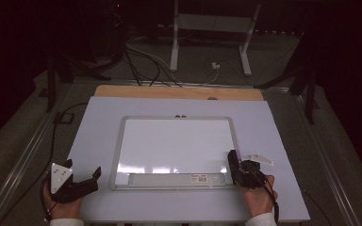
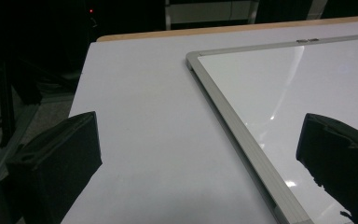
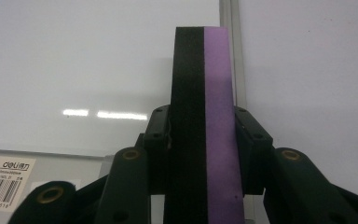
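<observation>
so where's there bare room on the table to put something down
Bare room: the strip of white table left of the whiteboard, the strip on its right, and the band between its top edge and the wooden edge. It is crowded at the near corners: the left hand-held gripper sits open there, and the right hand-held gripper holds an eraser.

A white sticker (image 3: 4, 179) on the whiteboard's grey tray (image 3: 65, 163), at seven o'clock in the right gripper view, carries the brand "deli", a barcode and tiny print too small to read; partial digits "7851" sit at its top edge.
</observation>
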Available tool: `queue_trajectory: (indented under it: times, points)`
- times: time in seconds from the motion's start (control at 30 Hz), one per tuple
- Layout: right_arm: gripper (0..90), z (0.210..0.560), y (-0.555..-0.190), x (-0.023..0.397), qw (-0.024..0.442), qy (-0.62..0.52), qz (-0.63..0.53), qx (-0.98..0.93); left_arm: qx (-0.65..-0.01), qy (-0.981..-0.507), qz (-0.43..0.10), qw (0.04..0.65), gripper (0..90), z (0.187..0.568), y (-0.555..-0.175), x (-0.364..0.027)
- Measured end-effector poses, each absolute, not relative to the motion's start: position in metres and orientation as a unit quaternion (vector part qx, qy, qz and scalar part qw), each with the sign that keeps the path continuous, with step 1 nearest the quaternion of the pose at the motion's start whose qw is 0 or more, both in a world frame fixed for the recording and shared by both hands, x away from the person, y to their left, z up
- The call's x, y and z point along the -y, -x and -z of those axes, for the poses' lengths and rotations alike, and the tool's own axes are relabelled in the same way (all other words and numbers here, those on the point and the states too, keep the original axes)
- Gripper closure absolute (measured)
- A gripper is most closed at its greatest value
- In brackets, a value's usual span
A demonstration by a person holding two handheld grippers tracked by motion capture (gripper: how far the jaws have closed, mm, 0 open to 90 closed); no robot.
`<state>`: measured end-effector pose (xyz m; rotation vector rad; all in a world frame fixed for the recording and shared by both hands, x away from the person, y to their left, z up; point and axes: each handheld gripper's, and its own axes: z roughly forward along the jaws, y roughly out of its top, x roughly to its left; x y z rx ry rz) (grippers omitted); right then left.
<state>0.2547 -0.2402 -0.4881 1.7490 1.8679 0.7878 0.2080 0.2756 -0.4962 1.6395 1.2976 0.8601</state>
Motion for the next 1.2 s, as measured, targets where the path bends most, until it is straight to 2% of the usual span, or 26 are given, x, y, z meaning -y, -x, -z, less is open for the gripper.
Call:
queue_trajectory:
  times: [0.3,0.57,0.77,0.93,1.2]
  points:
    - [61.5,0.489,-0.256,0.238,0.237,-0.628,-0.282,-0.686,-0.518,-0.658,-0.344,0.425,0.6,0.496,-0.208,-0.275]
    - [46.4,0.486,-0.257,0.24,0.251,-0.61,-0.309,-0.685,-0.518,-0.658,-0.344,0.425,0.6,0.497,-0.209,-0.275]
    - [26.9,0.484,-0.259,0.24,0.269,-0.561,-0.339,-0.706,-0.518,-0.658,-0.344,0.425,0.6,0.496,-0.209,-0.275]
    - [16.7,0.477,-0.261,0.246,0.253,-0.544,-0.373,-0.707,-0.517,-0.658,-0.344,0.426,0.6,0.496,-0.208,-0.275]
    - [12.4,0.466,-0.257,0.278,0.267,-0.511,-0.43,-0.694,-0.517,-0.653,-0.347,0.431,0.6,0.495,-0.208,-0.276]
